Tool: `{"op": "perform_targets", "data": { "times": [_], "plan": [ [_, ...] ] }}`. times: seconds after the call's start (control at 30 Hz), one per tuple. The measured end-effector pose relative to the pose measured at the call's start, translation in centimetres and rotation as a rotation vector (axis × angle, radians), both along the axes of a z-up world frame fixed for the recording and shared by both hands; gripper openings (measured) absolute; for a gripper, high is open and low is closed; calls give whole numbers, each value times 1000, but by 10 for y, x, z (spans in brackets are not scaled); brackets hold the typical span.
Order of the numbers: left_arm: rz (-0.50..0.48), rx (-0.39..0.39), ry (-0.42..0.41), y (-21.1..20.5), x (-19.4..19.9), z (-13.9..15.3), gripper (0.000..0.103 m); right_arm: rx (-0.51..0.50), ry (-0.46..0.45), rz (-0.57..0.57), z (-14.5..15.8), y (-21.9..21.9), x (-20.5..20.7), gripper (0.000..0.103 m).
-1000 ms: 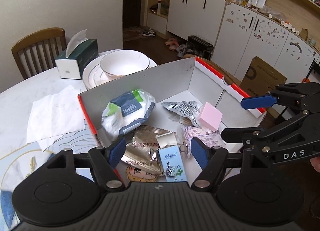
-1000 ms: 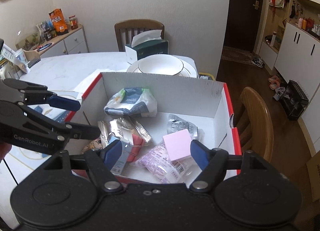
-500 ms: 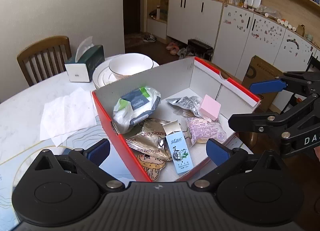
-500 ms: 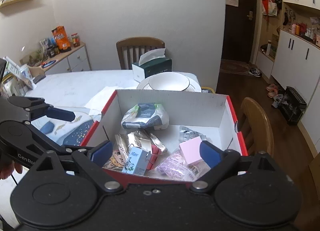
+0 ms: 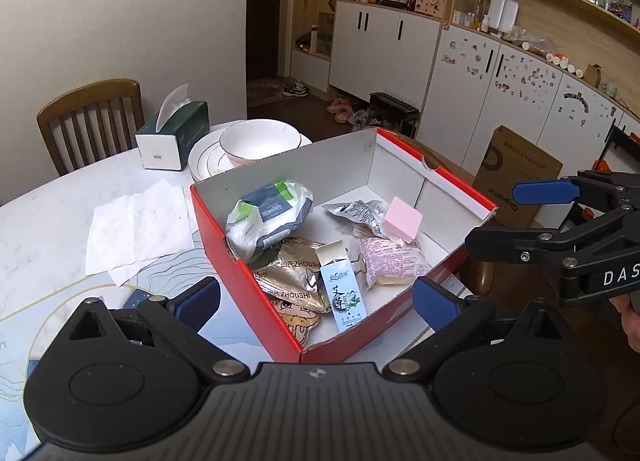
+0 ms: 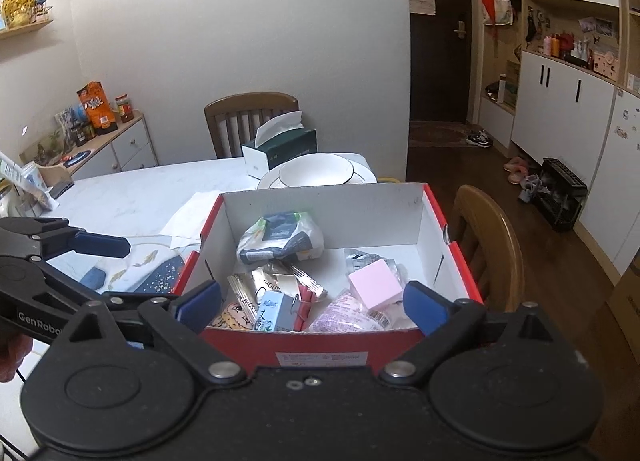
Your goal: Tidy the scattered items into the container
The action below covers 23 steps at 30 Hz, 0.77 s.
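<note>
Left gripper (image 5: pixel 316 297) spread wide and right gripper (image 6: pixel 312 301) opening, both empty, just short of the box (image 5: pixel 256 285) of items ahead.

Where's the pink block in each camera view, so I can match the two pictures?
Left wrist view: pink block right of centre, inside the red box, towards its far right side.
Right wrist view: pink block just right of centre, near the box's front wall.
Shared landmark: green tissue box.

We see a white marble-look table (image 5: pixel 48 229), two wooden chairs (image 6: pixel 250 117), plain white walls (image 6: pixel 240 21), white cabinets (image 5: pixel 380 45), dark wood floor (image 6: pixel 560 261) and a dark door (image 6: pixel 436 41).
</note>
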<state>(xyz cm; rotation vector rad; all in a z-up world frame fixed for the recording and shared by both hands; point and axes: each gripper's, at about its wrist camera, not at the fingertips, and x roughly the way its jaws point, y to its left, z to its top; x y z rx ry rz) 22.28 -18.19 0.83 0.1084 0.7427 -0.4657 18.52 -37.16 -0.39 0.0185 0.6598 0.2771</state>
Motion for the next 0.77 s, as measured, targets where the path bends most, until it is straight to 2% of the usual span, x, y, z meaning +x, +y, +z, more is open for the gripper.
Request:
{"op": "perform_targets", "data": {
  "times": [0.23, 0.77],
  "plan": [
    [-2, 9, -17, -2, -5, 4, 103, 18, 9, -17, -3, 1, -5, 98],
    [-11, 7, 1, -4, -12, 1, 103, 19, 18, -38, -5, 2, -13, 98]
  ]
}}
